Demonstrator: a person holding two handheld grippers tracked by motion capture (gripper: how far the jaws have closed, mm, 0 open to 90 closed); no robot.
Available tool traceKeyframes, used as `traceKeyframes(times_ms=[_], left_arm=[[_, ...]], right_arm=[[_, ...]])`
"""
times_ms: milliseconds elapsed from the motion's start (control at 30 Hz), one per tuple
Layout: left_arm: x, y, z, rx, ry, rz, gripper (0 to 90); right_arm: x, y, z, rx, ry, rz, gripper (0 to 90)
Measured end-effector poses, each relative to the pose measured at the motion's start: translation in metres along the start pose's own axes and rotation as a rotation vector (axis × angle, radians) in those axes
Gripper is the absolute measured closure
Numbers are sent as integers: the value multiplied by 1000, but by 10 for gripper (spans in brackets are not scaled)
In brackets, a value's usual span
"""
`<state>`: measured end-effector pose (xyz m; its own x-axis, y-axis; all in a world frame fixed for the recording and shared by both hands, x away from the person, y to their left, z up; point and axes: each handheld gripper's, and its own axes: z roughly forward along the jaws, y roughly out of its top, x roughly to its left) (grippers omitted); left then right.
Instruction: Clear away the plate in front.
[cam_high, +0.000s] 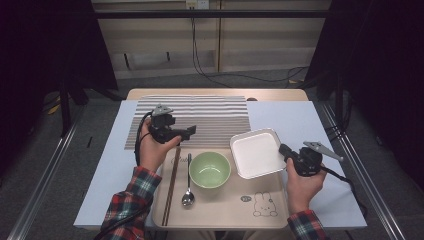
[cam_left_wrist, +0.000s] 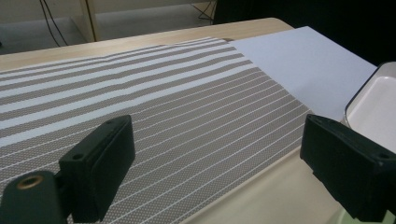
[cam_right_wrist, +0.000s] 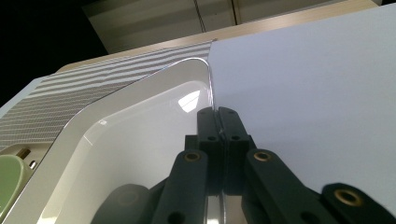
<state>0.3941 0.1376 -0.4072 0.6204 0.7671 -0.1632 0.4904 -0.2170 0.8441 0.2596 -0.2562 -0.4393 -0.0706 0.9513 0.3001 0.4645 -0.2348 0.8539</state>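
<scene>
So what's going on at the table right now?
A person is working at a tray with tongs in each hand. The right tongs are shut on the rim of the white square dish, which sits partly on the tray's right edge. The left tongs are open with nothing between them, over the striped placemat. A green bowl, a spoon and chopsticks lie on the tray.
</scene>
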Motion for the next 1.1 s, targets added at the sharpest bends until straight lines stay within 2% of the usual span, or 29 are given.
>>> traceKeyframes(times_ms=[200,233,267,300,333,400,433,533,700,1100], left_arm=[[3,-9,-3,-11,15,-22,99],[4,-11,-3,-23,14,-42,99],[4,-13,-3,-23,21,-43,99],[5,-14,-4,-7,27,-23,100],[5,-16,-3,-20,25,-44,103],[7,-19,-4,-3,23,-27,104],[7,-20,-4,-15,25,-45,106],[9,-22,-5,-12,30,-49,106],[8,-21,-7,-19,39,-43,107],[9,-21,-10,-30,50,-48,113]], right_arm=[[3,-7,-2,10,-23,1,896],[4,-8,-2,11,-25,2,896],[4,-9,-2,13,-37,-1,896],[5,-10,-3,13,-42,-2,896],[4,-11,-3,15,-43,-9,896],[6,-14,-3,20,-55,-14,896],[6,-15,-4,19,-59,-10,896],[8,-20,-6,26,-75,-10,896],[11,-27,-7,26,-85,0,896],[14,-37,-12,23,-113,-24,895]])
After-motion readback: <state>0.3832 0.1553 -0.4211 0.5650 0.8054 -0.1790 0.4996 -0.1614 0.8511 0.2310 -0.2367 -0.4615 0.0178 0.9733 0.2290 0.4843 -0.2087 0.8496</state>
